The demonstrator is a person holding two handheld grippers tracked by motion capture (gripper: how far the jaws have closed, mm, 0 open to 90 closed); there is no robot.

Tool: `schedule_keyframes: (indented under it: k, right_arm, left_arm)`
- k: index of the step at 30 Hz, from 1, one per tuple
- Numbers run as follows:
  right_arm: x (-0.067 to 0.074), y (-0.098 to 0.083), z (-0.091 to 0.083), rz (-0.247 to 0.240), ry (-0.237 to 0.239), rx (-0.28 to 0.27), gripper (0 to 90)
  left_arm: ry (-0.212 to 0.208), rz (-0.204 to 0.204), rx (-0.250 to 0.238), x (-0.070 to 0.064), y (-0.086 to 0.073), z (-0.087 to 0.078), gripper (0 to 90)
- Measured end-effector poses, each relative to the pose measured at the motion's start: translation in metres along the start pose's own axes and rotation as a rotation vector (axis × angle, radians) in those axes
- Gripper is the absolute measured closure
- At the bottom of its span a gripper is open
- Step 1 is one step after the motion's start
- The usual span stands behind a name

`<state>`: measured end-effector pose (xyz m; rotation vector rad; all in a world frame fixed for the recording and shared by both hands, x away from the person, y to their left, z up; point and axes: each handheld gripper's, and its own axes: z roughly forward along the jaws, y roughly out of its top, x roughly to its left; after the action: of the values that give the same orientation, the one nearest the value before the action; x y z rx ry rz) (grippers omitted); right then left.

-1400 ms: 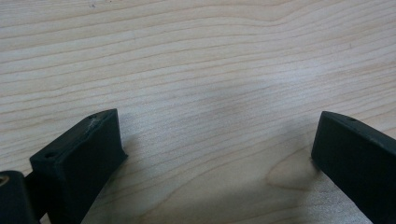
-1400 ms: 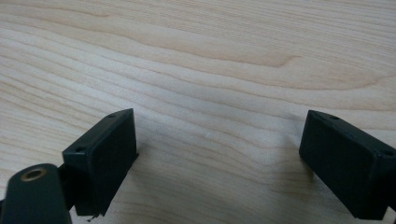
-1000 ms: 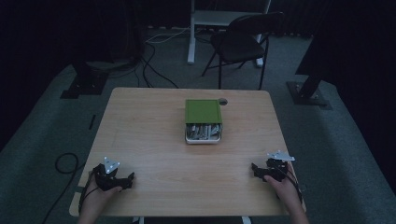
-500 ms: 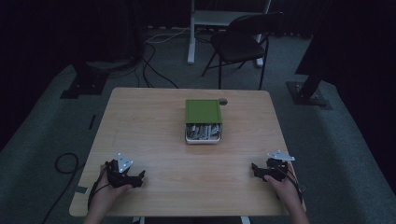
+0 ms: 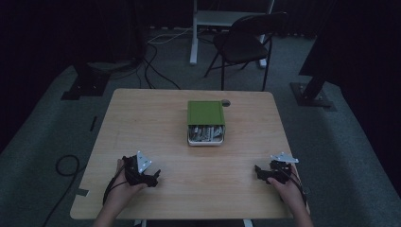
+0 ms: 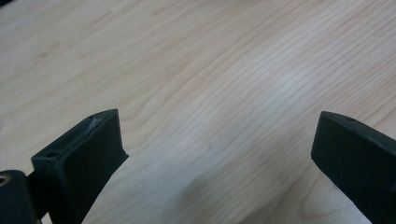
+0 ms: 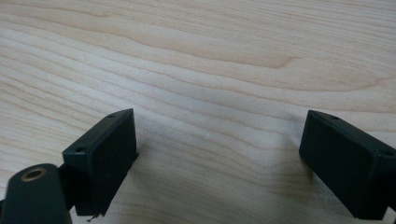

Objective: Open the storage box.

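green-lidded tin waits at mid-table, both grippers parked near the front edge

the tin (image 5: pixel 206 123) is a small rectangular box with a pale metal body and a flat green lid (image 5: pixel 205 112). the lid is slid toward the far side, so the near part of the tin lies uncovered. it sits on the wooden table (image 5: pixel 142 118), about midway across and nearer the far edge than the near one.

inside the uncovered part lie silvery items, too small and dim to tell apart.

the left gripper (image 5: pixel 153 176) is held in a hand (image 5: pixel 124 183) near the table's front edge, left of the tin and well apart from it, its jaws spread wide over bare wood. the right gripper (image 5: pixel 258 171) sits near the same edge, right of the tin and equally far off, jaws likewise parted with nothing between them, close above the tabletop.
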<state>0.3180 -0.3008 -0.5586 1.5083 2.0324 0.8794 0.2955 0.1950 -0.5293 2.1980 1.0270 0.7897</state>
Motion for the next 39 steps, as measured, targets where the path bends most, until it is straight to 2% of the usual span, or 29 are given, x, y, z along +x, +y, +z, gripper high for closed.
schedule_keyframes:
  k: [1, 13, 14, 18, 25, 30, 34, 39]
  right_arm:
    - [0.000, 0.000, 0.000, 0.000, 0.000, 0.000, 10.7]
    - [0.000, 0.000, 0.000, 0.000, 0.000, 0.001, 10.7]
    - [0.000, 0.000, 0.000, 0.000, 0.000, 0.001, 10.7]
    - [0.000, 0.000, 0.000, 0.001, 0.000, 0.001, 10.7]
    - [0.000, 0.000, 0.000, 0.000, 0.000, 0.001, 10.7]
    - [0.000, 0.000, 0.000, 0.000, 0.000, 0.002, 10.7]
    - [0.000, 0.000, 0.000, 0.001, 0.001, 0.002, 10.7]
    - [0.000, 0.000, 0.000, 0.001, 0.000, 0.002, 10.7]
  left_arm:
    - [0.001, 0.015, -0.007, -0.002, 0.002, 0.000, 2.9]
    - [-0.023, 0.072, -0.027, -0.018, 0.018, 0.012, 3.0]
    - [-0.024, 0.099, -0.031, -0.022, 0.022, 0.014, 3.0]
    - [-0.065, 0.113, -0.048, -0.030, 0.030, 0.017, 2.9]
    - [-0.060, 0.164, -0.066, -0.040, 0.043, 0.021, 3.0]
    - [-0.053, 0.217, -0.075, -0.048, 0.051, 0.026, 3.0]
    - [-0.058, 0.234, -0.090, -0.054, 0.059, 0.029, 3.0]
    - [-0.040, 0.307, -0.084, -0.062, 0.064, 0.035, 3.0]
